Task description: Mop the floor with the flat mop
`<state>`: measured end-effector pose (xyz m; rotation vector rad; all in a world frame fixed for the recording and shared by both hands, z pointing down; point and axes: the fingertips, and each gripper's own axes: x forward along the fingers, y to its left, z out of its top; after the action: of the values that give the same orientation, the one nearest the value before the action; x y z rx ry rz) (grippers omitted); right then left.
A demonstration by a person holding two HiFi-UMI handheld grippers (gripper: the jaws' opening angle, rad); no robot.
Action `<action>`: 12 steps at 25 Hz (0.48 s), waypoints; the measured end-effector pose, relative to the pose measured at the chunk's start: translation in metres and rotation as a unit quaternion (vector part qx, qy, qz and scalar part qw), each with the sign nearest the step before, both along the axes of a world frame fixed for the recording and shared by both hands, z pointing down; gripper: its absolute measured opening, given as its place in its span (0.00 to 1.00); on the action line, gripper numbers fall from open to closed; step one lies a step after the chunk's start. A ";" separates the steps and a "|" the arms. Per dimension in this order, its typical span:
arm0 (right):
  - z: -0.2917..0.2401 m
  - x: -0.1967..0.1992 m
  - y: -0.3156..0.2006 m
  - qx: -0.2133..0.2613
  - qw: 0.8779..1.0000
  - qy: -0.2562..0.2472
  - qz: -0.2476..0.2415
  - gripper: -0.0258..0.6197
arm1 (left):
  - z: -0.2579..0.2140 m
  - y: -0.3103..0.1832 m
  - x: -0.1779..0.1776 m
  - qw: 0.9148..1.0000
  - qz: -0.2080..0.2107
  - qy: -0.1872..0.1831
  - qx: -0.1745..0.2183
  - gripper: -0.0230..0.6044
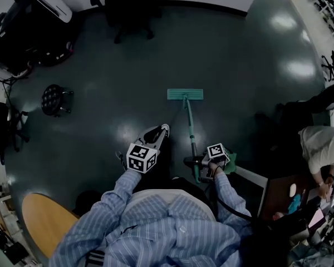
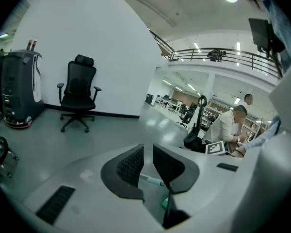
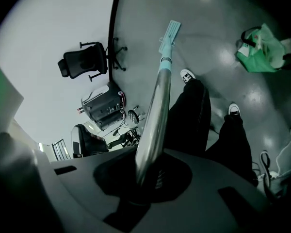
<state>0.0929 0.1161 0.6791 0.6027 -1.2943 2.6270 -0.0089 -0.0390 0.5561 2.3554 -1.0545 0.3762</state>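
Two tools: right tool grips the flat mop handle, pad ahead; left tool narrowly parted, empty.

Readable text: none in any view.
Left marker cube, on the left gripper: black-and-white square code patterns only; no letters or digits.
Right marker cube, on the right gripper: the same kind of pattern; nothing to read.

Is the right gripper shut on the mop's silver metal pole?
Shut: the right gripper has its jaws clamped on the silver metal pole running between them.
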 end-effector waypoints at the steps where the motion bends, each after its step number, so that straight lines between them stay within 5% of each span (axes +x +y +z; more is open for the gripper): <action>1: 0.000 -0.002 -0.021 0.001 1.000 0.000 -0.003 0.14 | 0.001 -0.016 -0.001 1.000 0.006 -0.002 -0.002 0.13; 12: -0.001 -0.024 -0.302 0.012 0.998 -0.032 0.052 0.14 | 0.040 -0.144 -0.031 0.998 -0.005 -0.002 -0.055 0.13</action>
<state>0.0687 -0.1856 0.6781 0.6107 -1.3486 2.7381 -0.0399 -0.1834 0.5964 2.2512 -1.0204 0.4244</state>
